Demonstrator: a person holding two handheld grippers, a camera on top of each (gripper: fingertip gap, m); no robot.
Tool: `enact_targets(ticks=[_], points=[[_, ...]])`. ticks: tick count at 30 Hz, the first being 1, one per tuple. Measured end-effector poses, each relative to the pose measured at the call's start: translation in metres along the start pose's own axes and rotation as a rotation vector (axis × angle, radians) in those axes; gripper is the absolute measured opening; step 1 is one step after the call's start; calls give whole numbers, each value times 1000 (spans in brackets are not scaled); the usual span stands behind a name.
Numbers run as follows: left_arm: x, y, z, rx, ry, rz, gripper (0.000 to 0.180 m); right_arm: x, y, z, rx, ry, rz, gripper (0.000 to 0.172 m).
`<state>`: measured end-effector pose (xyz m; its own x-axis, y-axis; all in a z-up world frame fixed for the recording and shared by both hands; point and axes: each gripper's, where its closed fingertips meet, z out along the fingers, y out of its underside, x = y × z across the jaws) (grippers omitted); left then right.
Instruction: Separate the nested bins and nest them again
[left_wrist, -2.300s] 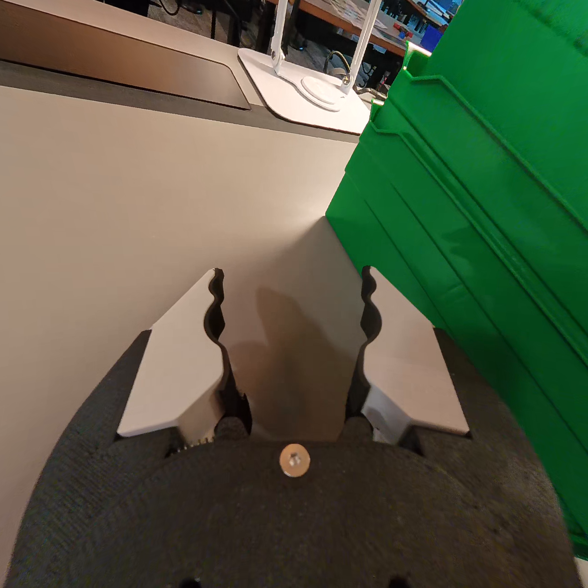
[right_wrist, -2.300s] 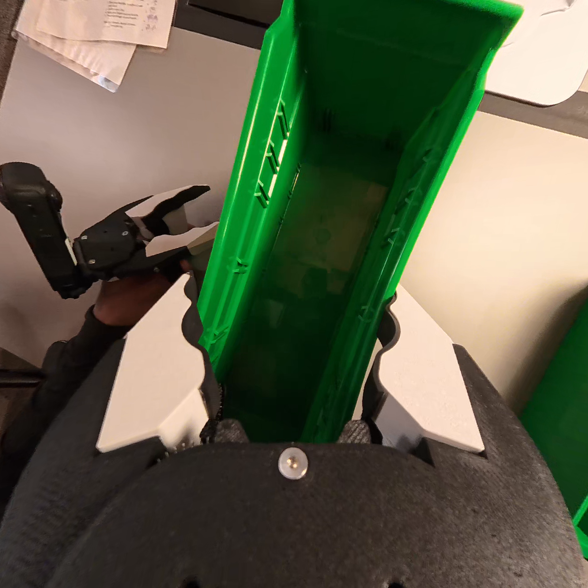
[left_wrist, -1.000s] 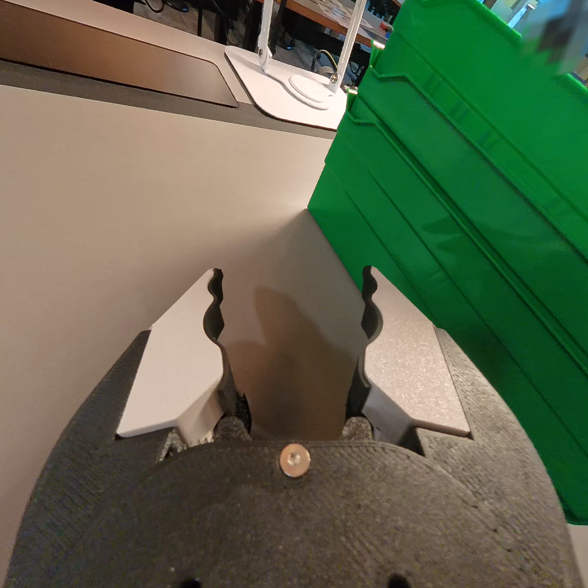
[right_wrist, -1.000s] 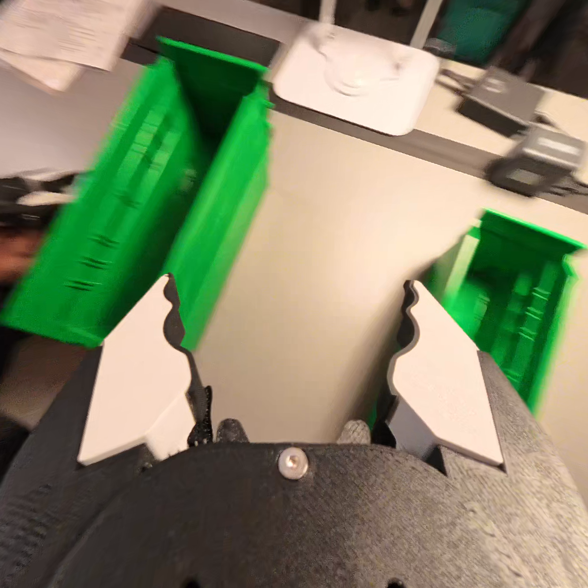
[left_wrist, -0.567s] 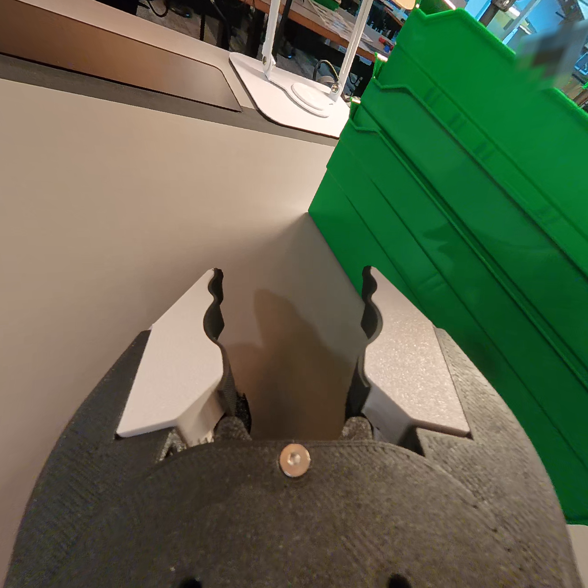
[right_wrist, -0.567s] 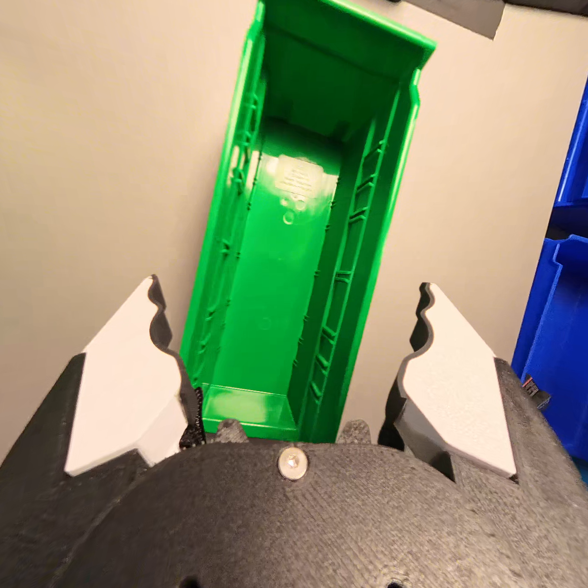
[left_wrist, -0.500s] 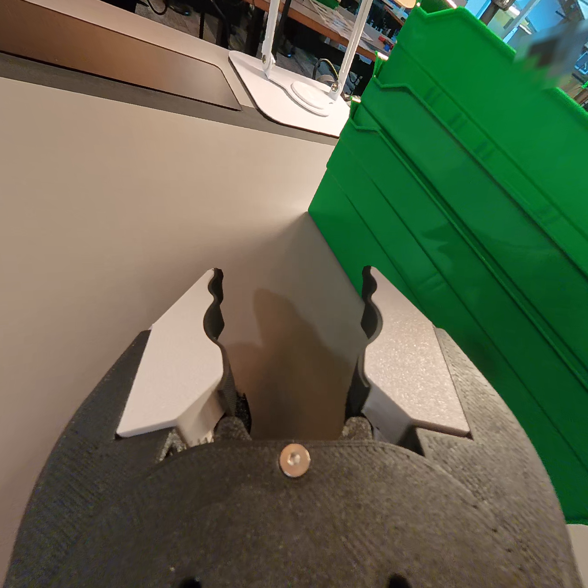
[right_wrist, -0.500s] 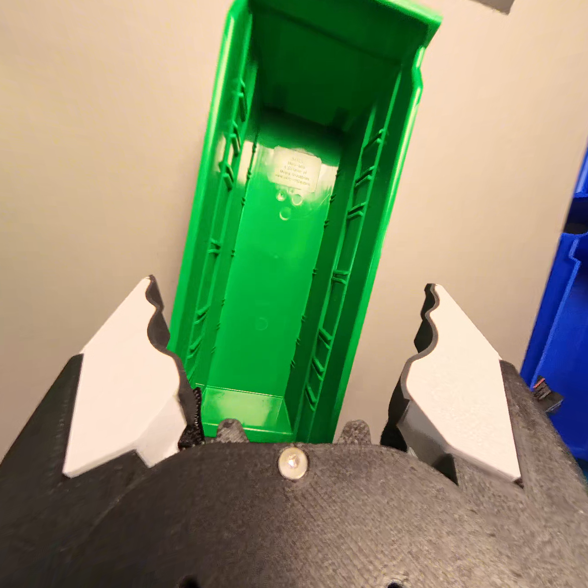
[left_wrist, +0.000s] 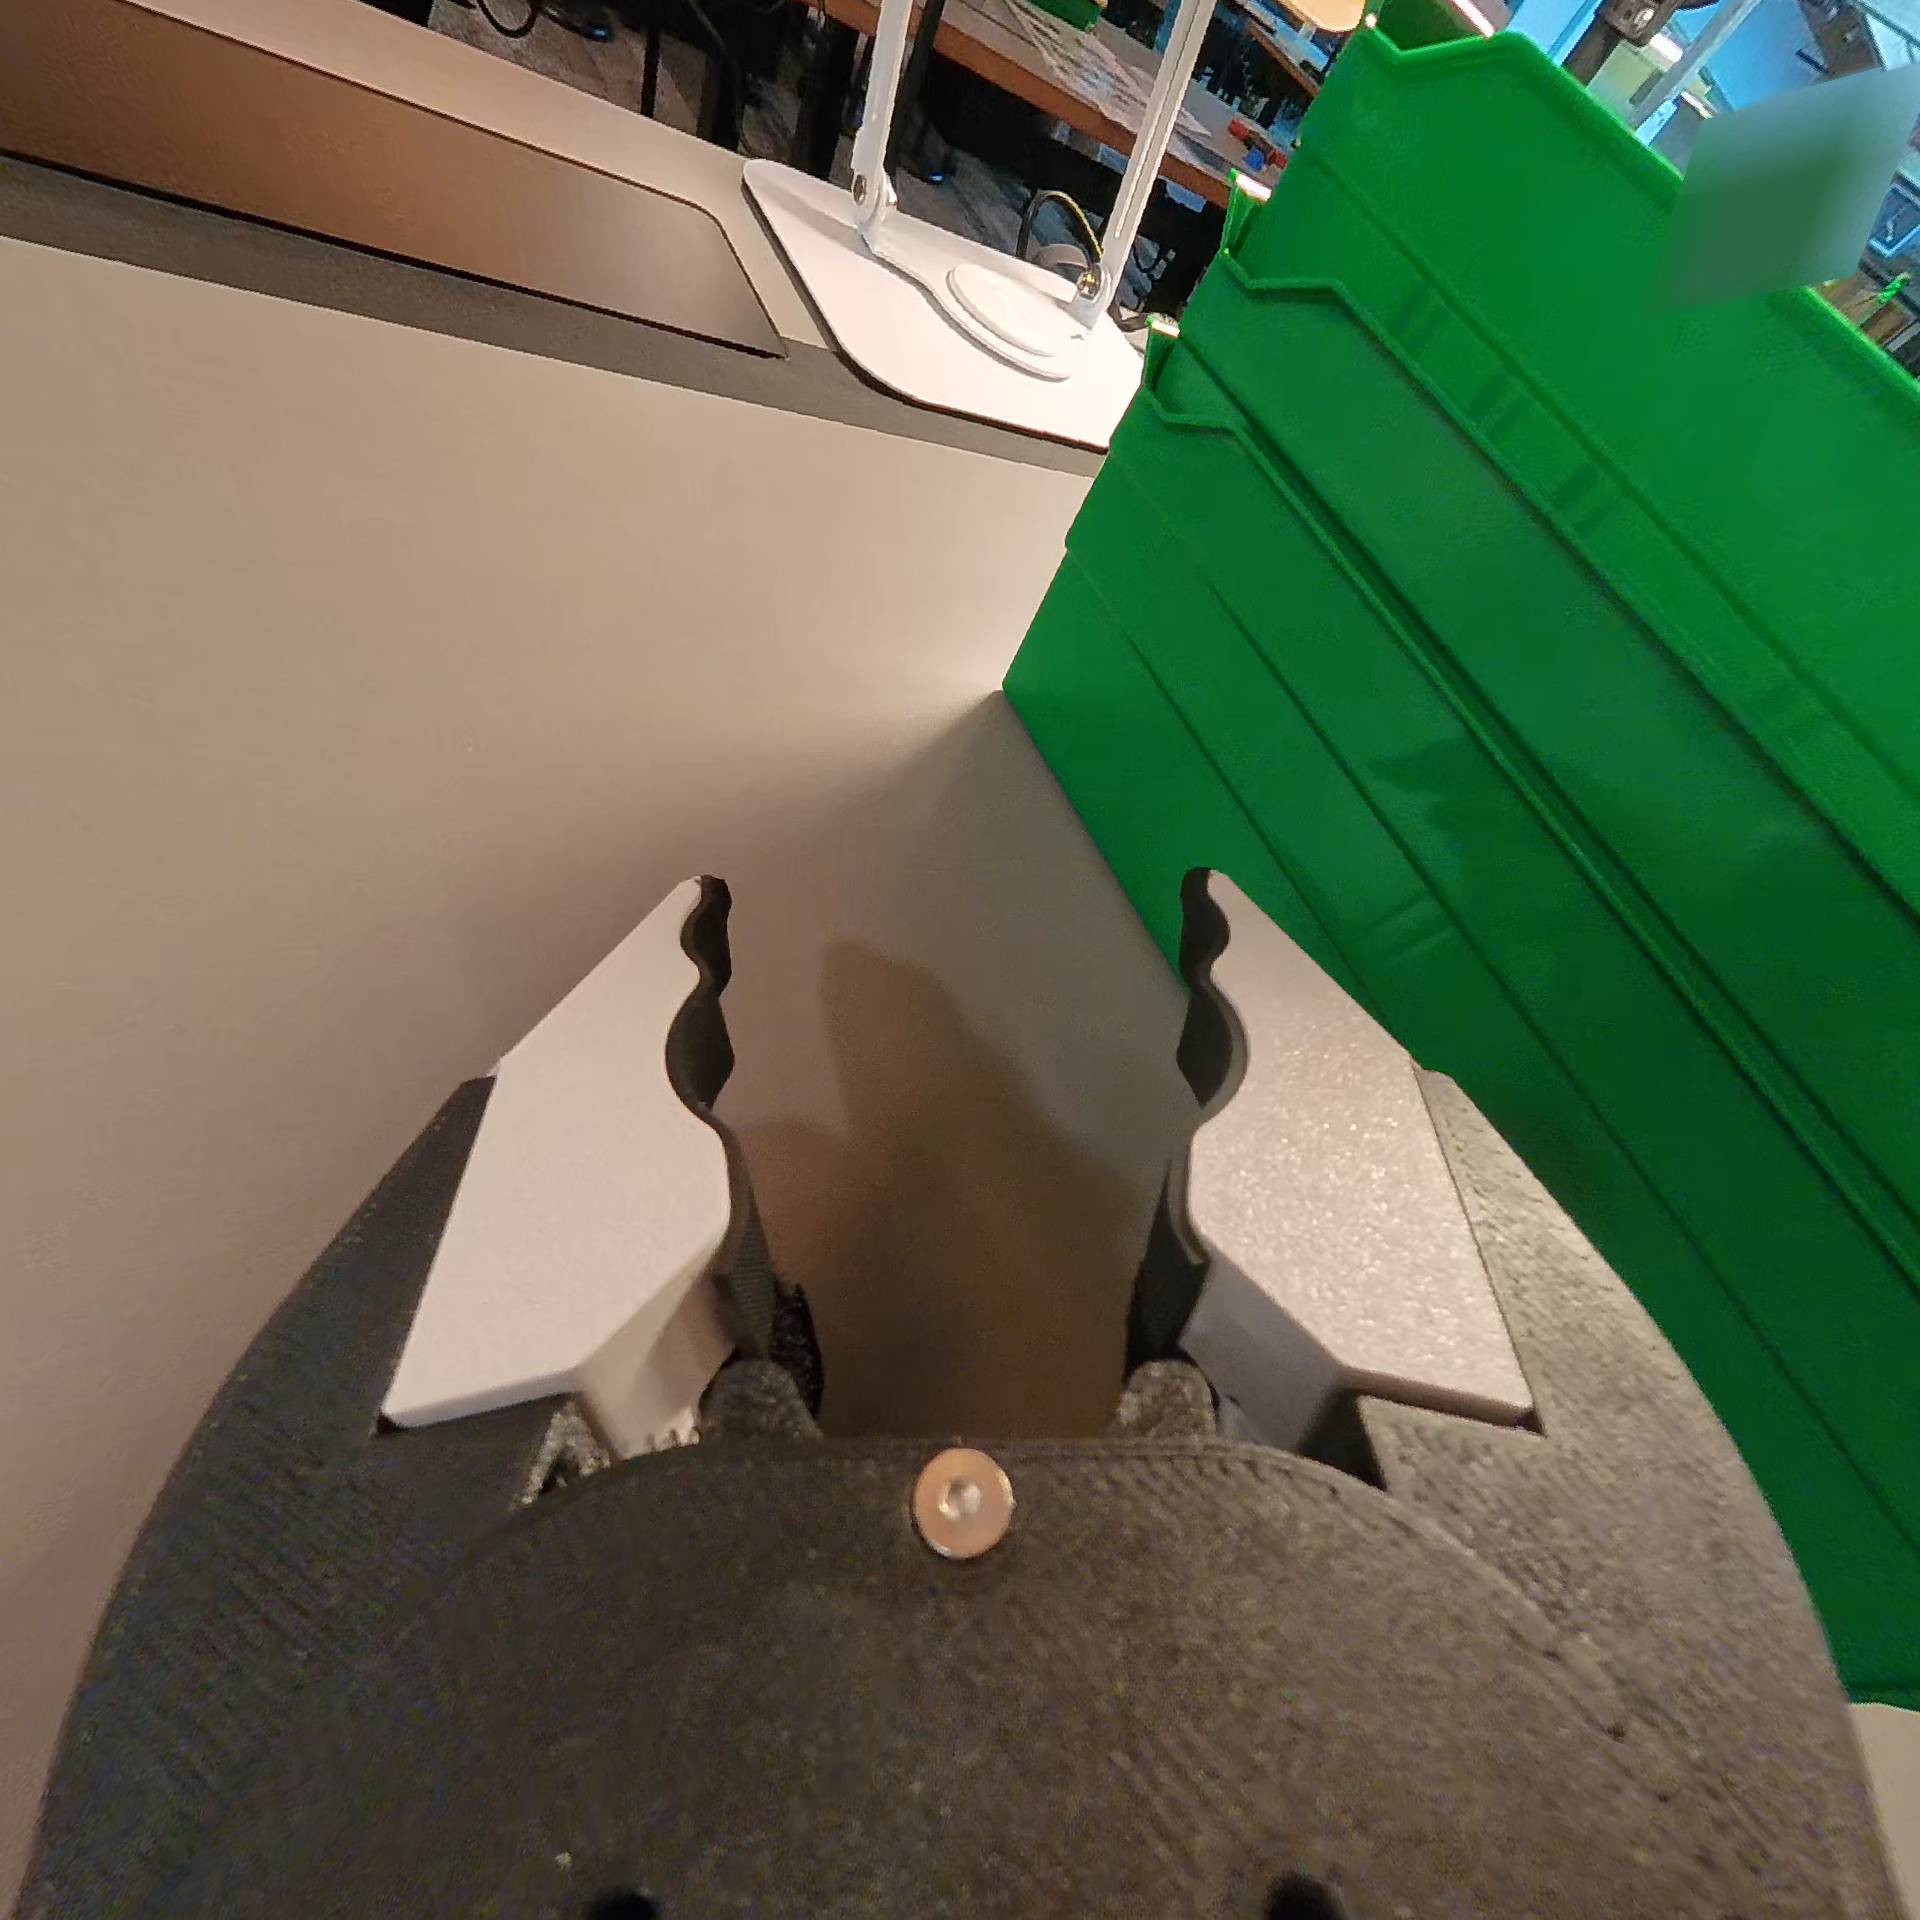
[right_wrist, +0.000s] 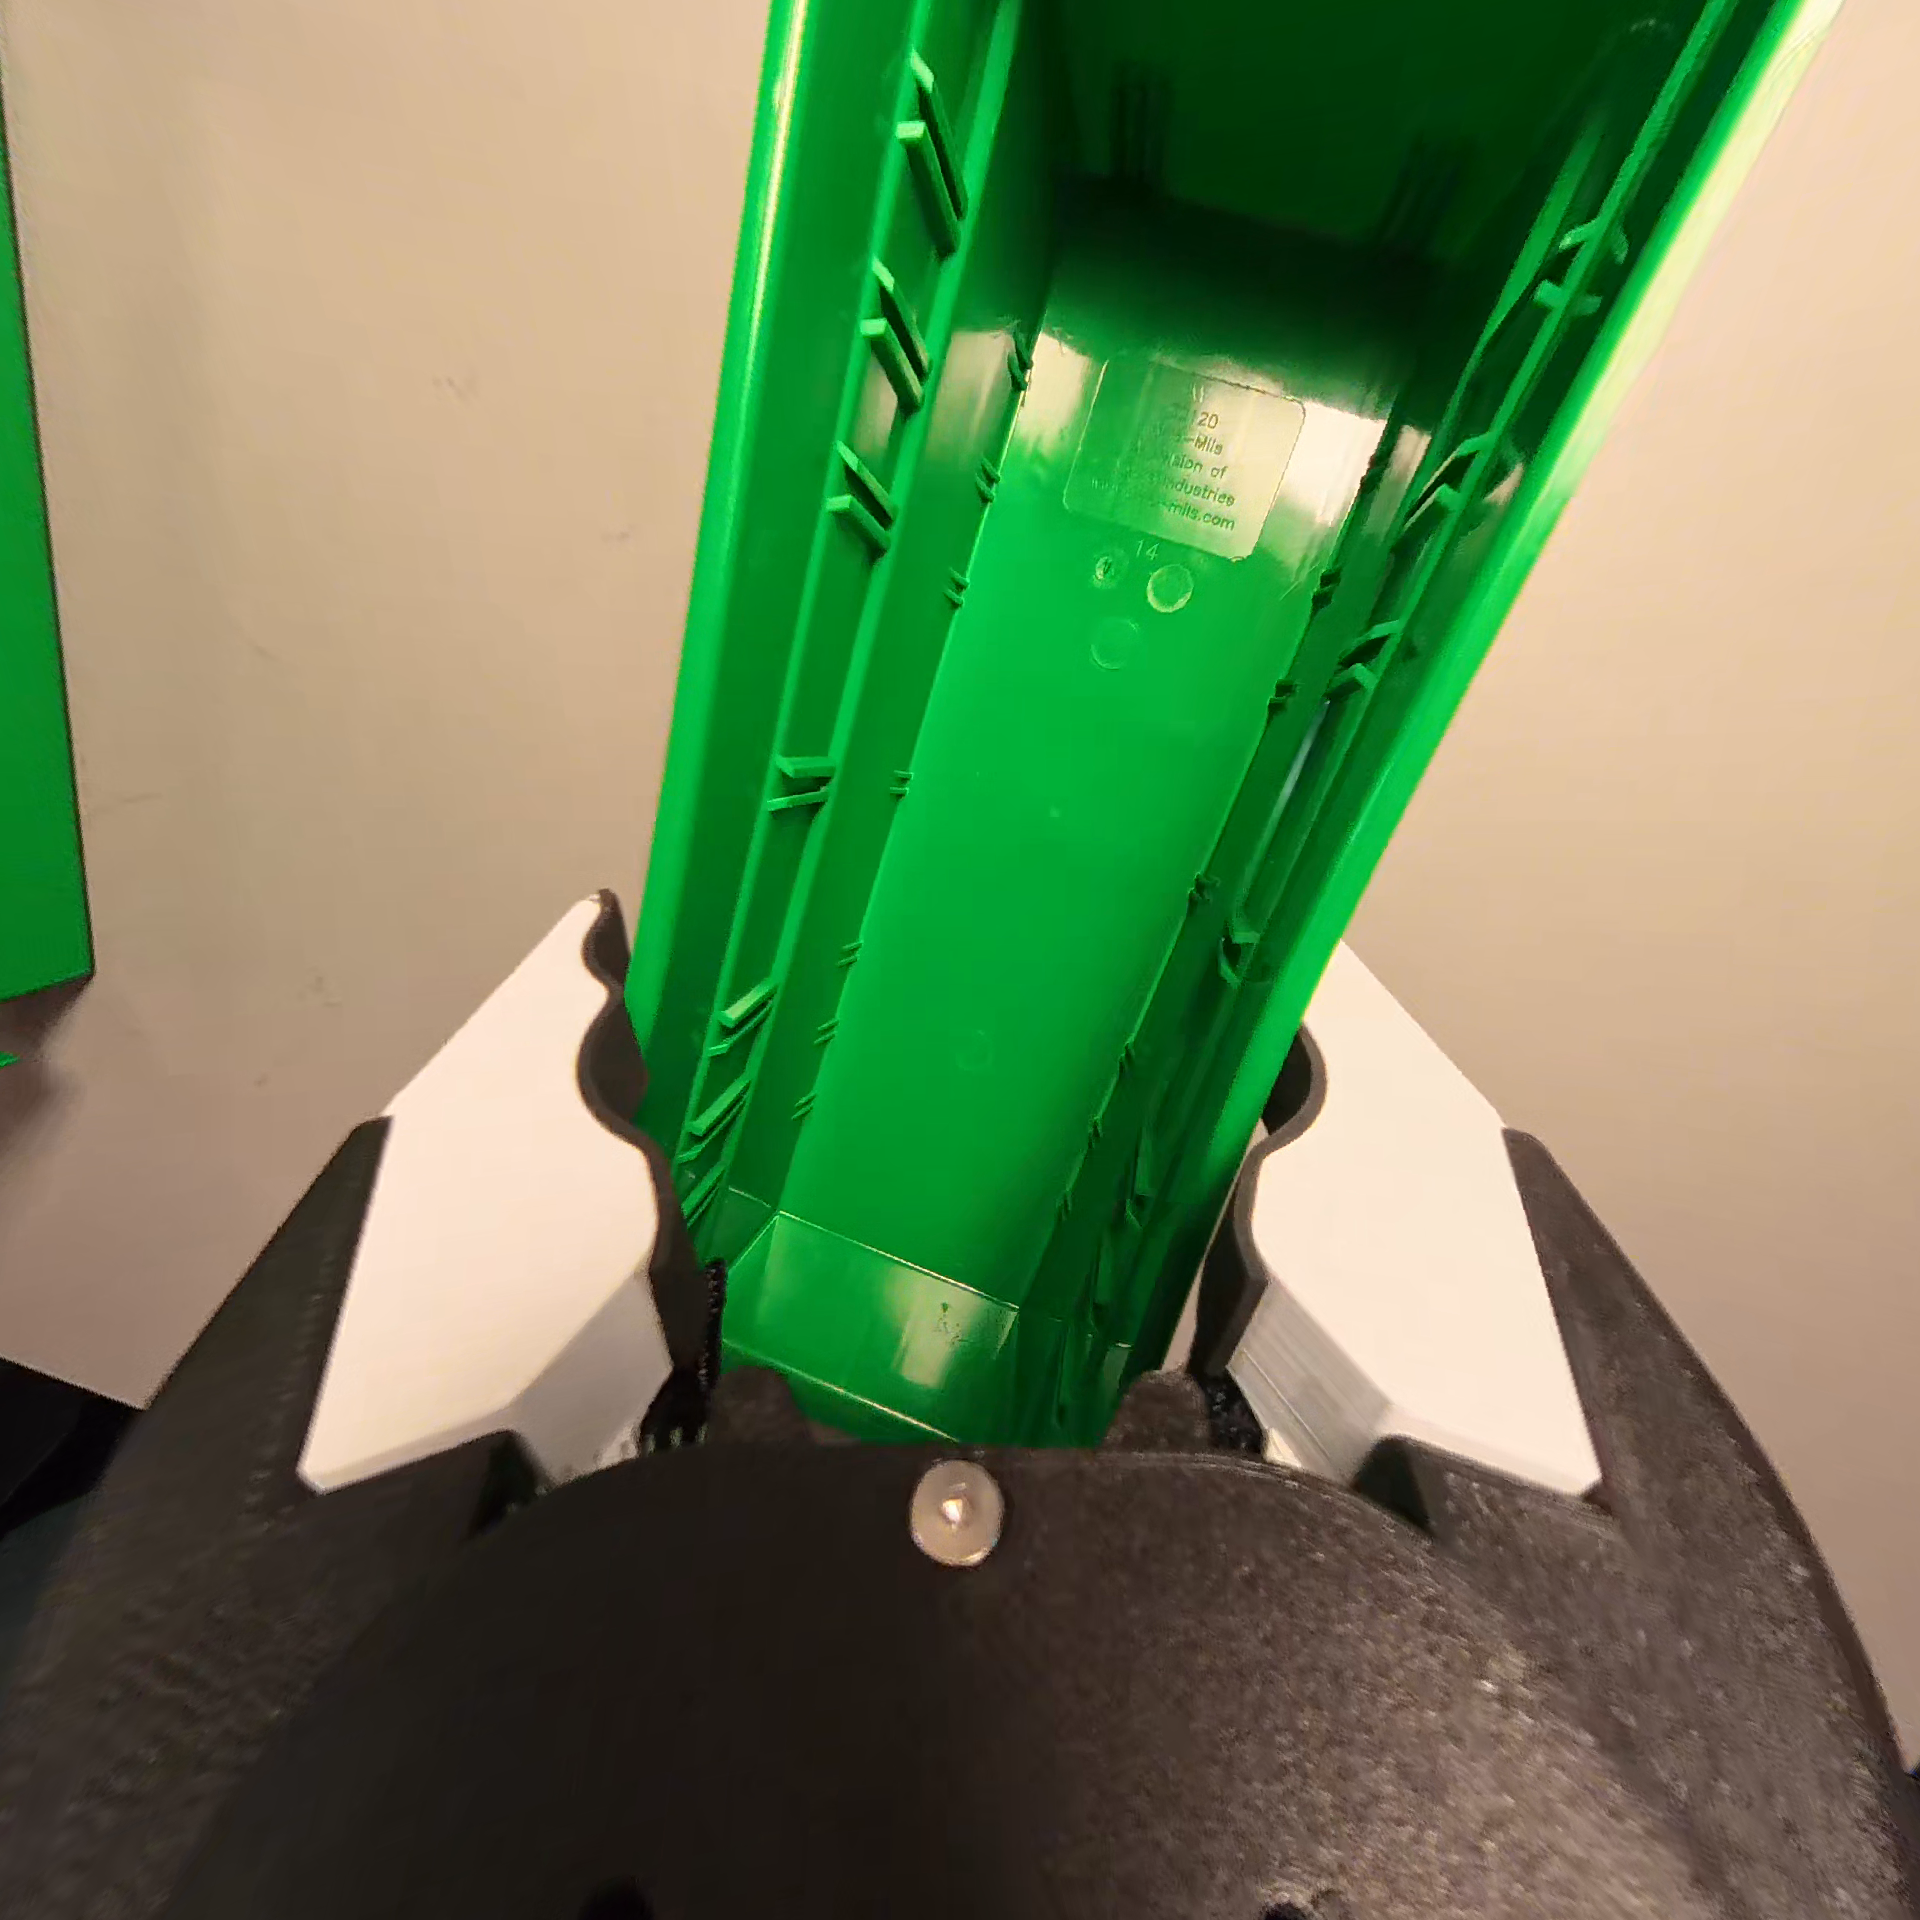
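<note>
My right gripper (right_wrist: 951, 925) is closed on the near end of a long green bin (right_wrist: 1049, 831) with both pads on its side walls, while my left gripper (left_wrist: 956, 883) is open and holds nothing, the stack of nested green bins (left_wrist: 1507, 623) just to its right on the table (left_wrist: 468, 623).

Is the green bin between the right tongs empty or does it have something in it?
Empty. The right wrist view looks straight into the green bin: bare floor and ribbed walls, only a moulded label patch on its floor.
</note>
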<state>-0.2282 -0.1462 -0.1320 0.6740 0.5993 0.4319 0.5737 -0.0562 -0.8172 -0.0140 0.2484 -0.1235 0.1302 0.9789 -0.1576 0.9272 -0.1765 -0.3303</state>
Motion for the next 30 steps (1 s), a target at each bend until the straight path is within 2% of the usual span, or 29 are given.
enact_targets(ticks=[5,9,13,17,23,26,30], points=[[0,0,0,0,6,-4,87,-6,-1,-2,12,-45,2,113],[0,-1,-1,4,12,-15,87,-22,-8,-12,56,-165,37,113],[0,0,0,2,9,-12,87,-51,-22,-36,122,-282,46,113],[0,0,0,-1,7,-10,87,-101,-47,-74,201,-366,-3,114],[0,0,0,-1,8,-14,87,-208,-86,-129,289,-490,-105,115],[-1,0,0,0,11,-19,86,-261,-99,-137,296,-533,-137,115],[0,0,-1,1,11,-15,86,-309,-105,-119,270,-553,-129,115]])
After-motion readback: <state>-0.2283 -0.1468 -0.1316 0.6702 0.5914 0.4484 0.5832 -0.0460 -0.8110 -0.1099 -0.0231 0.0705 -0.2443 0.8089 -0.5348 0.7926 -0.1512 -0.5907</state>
